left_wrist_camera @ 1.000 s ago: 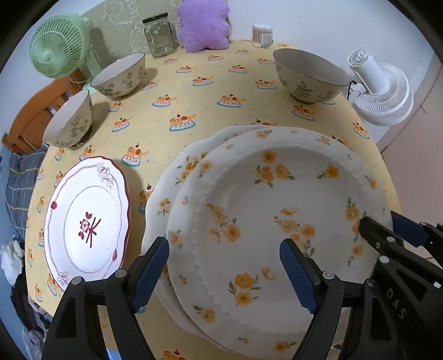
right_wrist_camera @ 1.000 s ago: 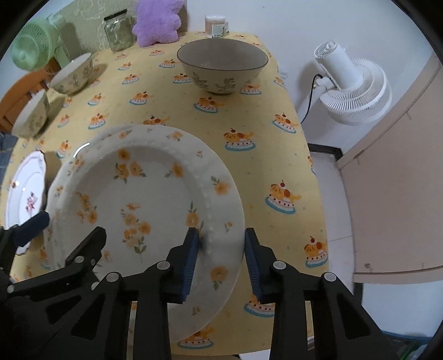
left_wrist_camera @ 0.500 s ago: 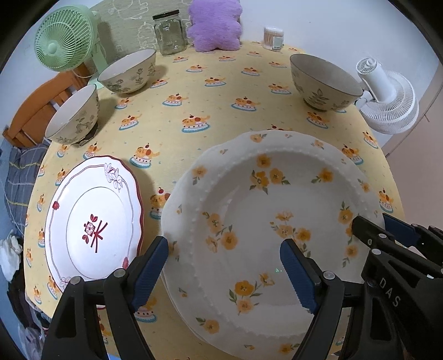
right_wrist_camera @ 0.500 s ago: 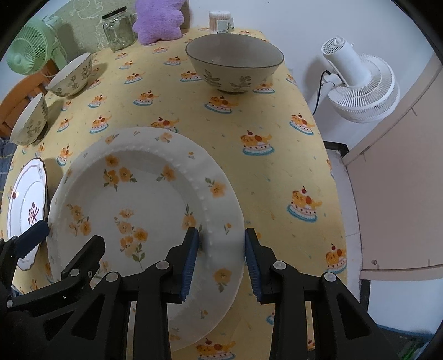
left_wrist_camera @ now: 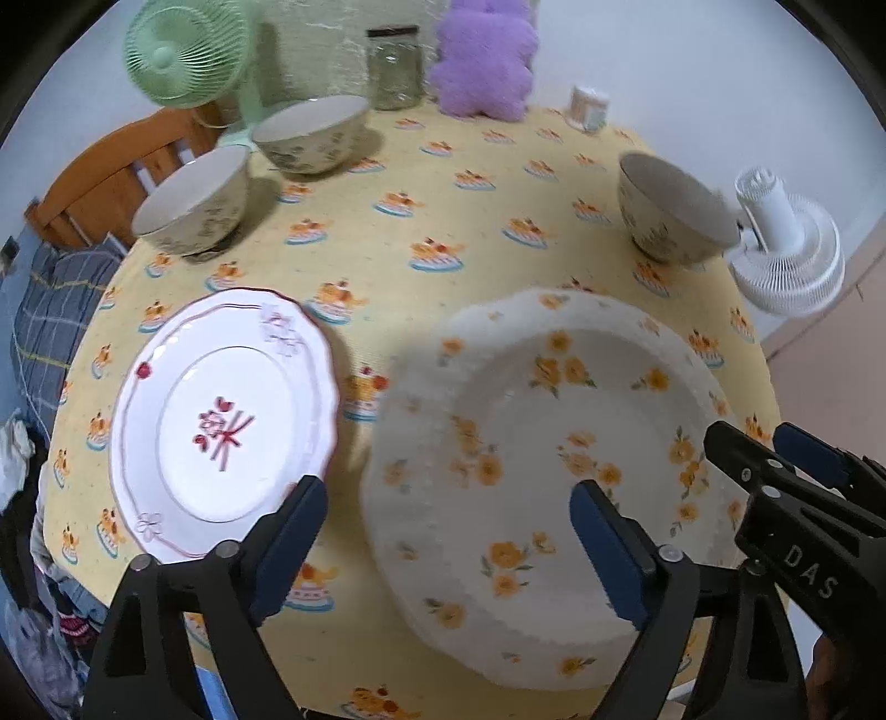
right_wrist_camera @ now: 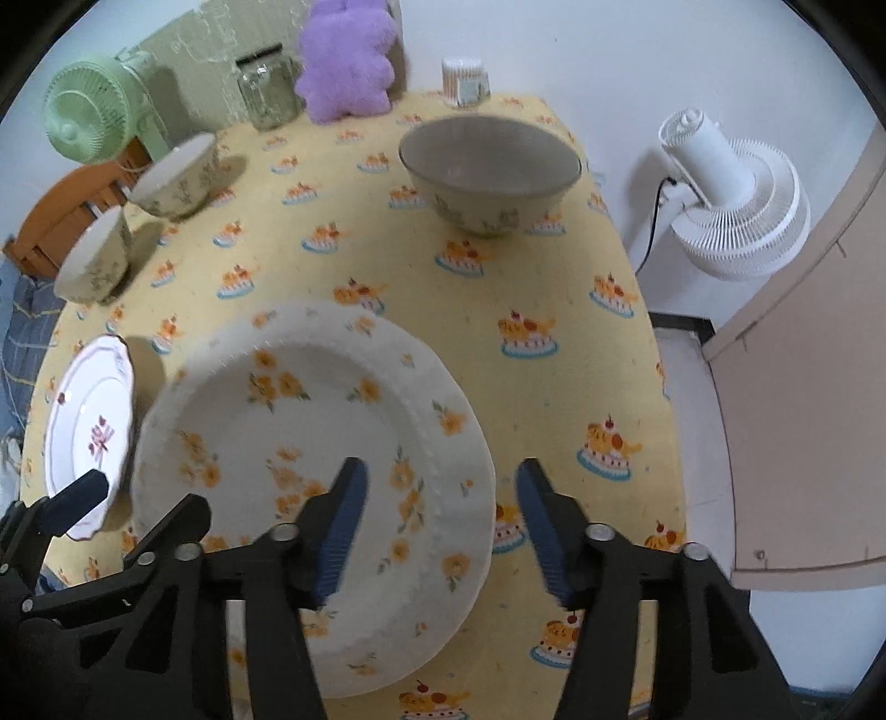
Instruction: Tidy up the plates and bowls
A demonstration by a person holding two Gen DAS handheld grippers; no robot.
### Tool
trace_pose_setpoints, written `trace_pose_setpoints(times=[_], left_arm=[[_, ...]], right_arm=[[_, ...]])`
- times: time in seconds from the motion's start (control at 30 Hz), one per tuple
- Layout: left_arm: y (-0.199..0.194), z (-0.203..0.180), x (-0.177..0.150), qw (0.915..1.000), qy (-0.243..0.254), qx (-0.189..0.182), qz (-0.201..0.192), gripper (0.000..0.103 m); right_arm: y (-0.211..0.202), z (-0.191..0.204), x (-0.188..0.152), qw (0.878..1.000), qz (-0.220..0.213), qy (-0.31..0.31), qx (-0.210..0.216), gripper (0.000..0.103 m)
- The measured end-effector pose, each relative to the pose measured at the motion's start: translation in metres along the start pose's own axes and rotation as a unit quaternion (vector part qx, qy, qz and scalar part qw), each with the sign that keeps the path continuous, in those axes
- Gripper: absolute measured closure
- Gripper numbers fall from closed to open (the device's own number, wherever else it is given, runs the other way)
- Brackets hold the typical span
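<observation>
The yellow-flowered plates [left_wrist_camera: 531,454] lie stacked on the yellow tablecloth, also in the right wrist view [right_wrist_camera: 310,459]. My right gripper [right_wrist_camera: 440,526] is open above the stack's right rim, holding nothing. My left gripper [left_wrist_camera: 443,548] is open and empty above the stack's left edge. A red-trimmed white plate [left_wrist_camera: 221,421] lies to the left. Two bowls [left_wrist_camera: 194,199] [left_wrist_camera: 310,133] stand at the far left and one bowl [right_wrist_camera: 490,166] at the far right.
A green fan [left_wrist_camera: 188,50], a glass jar [left_wrist_camera: 394,69], a purple plush [left_wrist_camera: 484,66] and a small cup [left_wrist_camera: 590,105] stand at the table's far edge. A white fan [right_wrist_camera: 731,205] stands on the floor to the right. A wooden chair [left_wrist_camera: 111,183] is at the left.
My right gripper opened and let go of the top flowered plate, which now rests on the stack. Both grippers pulled back and up a little.
</observation>
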State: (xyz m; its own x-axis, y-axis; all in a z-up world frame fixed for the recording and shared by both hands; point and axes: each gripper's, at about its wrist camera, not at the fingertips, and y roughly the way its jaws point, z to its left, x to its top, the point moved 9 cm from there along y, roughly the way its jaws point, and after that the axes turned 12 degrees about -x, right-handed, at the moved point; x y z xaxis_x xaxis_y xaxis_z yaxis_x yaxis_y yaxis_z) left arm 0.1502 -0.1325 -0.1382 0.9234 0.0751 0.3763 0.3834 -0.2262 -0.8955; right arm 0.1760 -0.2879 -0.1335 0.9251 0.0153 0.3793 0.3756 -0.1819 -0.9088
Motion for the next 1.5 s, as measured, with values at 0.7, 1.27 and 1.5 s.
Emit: trace_pose_setpoints(times=[0.7, 1.27, 1.5], left_arm=[[-0.054, 0.120, 0.037, 0.9954, 0.081, -0.047, -0.023, 0.008], [-0.030, 0.191, 0.035, 0.9936, 0.103, -0.045, -0.001, 0.010], [-0.007, 0.198, 0.034, 0.9946, 0.099, -0.030, 0.012, 0.015]], right_arm=[[-0.078, 0.132, 0.016, 0.997, -0.048, 0.060, -0.014, 0.030], [-0.058, 0.217, 0.005, 0.994, -0.044, 0.092, -0.036, 0.031], [-0.026, 0.223, -0.001, 0.995, -0.011, 0.098, -0.020, 0.039]])
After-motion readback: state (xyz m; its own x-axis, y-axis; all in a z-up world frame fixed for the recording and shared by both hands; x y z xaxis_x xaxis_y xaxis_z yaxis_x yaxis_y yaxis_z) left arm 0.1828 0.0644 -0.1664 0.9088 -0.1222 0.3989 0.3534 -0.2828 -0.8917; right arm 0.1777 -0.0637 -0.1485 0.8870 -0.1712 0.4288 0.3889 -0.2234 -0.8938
